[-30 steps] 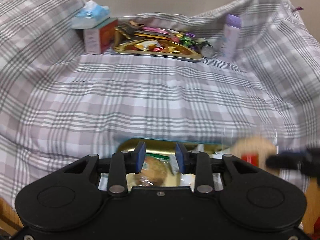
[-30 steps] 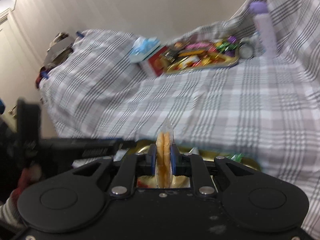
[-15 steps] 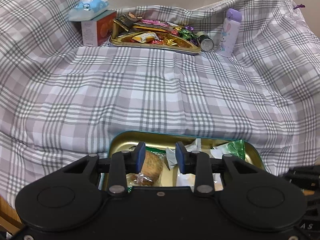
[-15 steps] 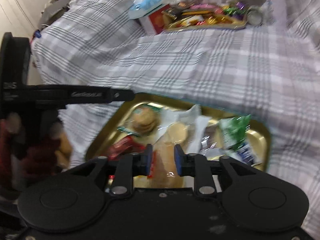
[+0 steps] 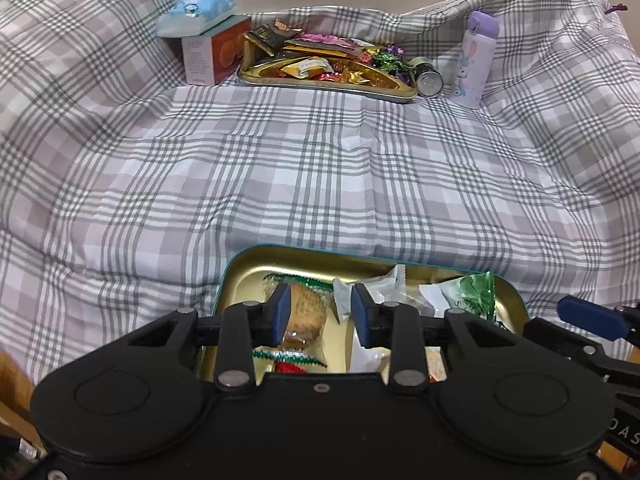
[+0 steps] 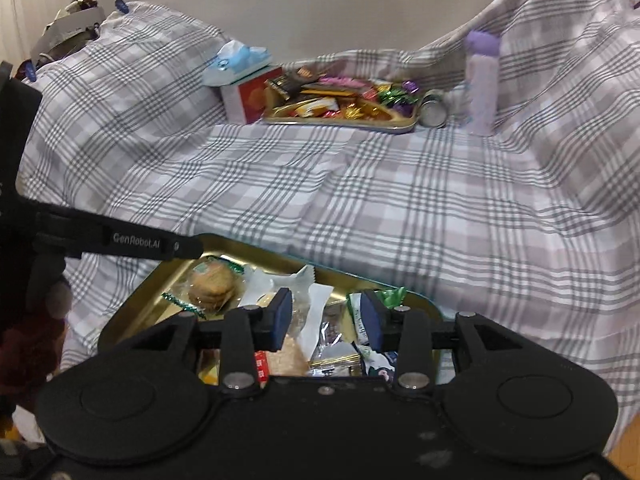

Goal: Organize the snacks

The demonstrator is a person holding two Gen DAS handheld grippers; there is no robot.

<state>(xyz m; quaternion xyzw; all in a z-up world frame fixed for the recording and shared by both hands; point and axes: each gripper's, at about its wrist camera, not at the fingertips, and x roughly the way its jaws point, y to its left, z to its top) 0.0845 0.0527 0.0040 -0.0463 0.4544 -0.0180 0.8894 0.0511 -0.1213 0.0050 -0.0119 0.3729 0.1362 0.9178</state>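
plaid bedspread [image 5: 320, 168], two gold trays [image 5: 256, 276] [image 5: 328, 82], left gripper [image 5: 319, 318] fingers parted, empty, right gripper [image 6: 327, 322] fingers opening, empty

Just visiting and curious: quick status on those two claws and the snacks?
Left gripper open over near tray. Right gripper opening, nothing gripped, snacks below. Far tray full. Nothing in the way.
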